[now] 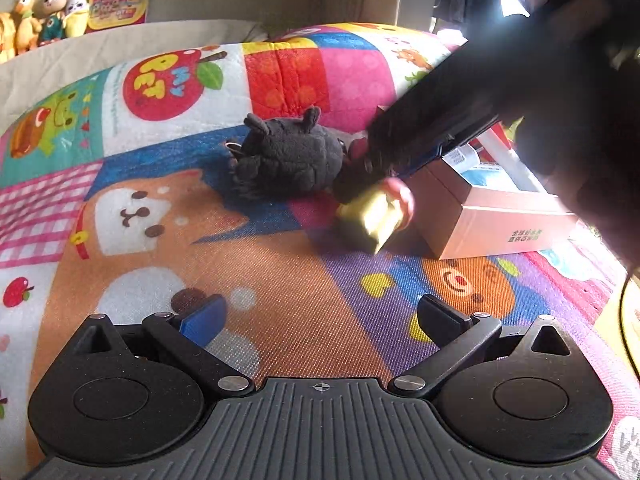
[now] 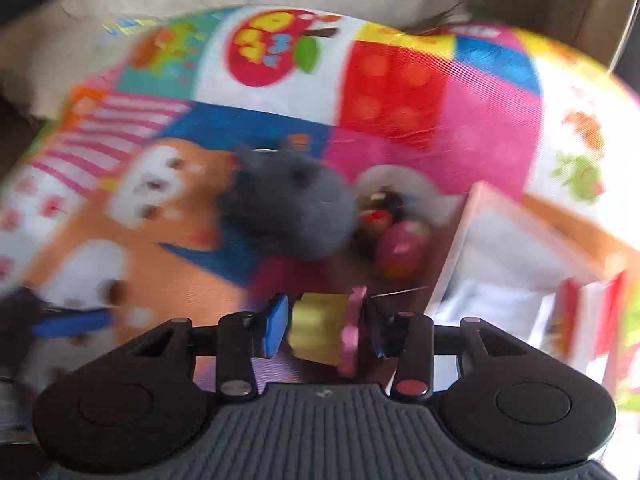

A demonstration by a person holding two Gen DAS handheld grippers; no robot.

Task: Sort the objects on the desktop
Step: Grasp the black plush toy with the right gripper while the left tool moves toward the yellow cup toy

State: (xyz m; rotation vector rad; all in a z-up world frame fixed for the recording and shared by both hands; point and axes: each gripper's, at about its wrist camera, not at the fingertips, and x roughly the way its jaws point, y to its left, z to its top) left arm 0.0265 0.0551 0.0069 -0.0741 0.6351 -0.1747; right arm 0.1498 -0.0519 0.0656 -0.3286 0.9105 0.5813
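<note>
A brightly printed patchwork play mat (image 1: 280, 264), covered in cartoon animals and fruit, is seen spread across the whole work surface. At the right of the mat, an open pale pink cardboard box (image 1: 500, 220) is shown with white and red packets lying inside it. Near the middle of the mat, a dark grey plush toy with small ears (image 1: 288, 156) is pictured lying on a blue patch, just left of the box. In the right wrist view, which is heavily blurred, a small pink egg-shaped toy (image 2: 402, 250) is seen between the plush toy and the box, beside other small pieces too smeared to be made out. The left gripper (image 1: 320, 320) is held low at the near edge with its jaws spread wide apart and nothing between them. The right gripper (image 2: 326, 330) is pictured clamped on a small yellow-gold block with a pink flower-shaped end (image 2: 320, 330), its blue pad pressed to the yellow side and its other finger against the pink end. In the left wrist view, the same block (image 1: 370, 216) is seen carried above the mat, just left of the box's near corner.
</note>
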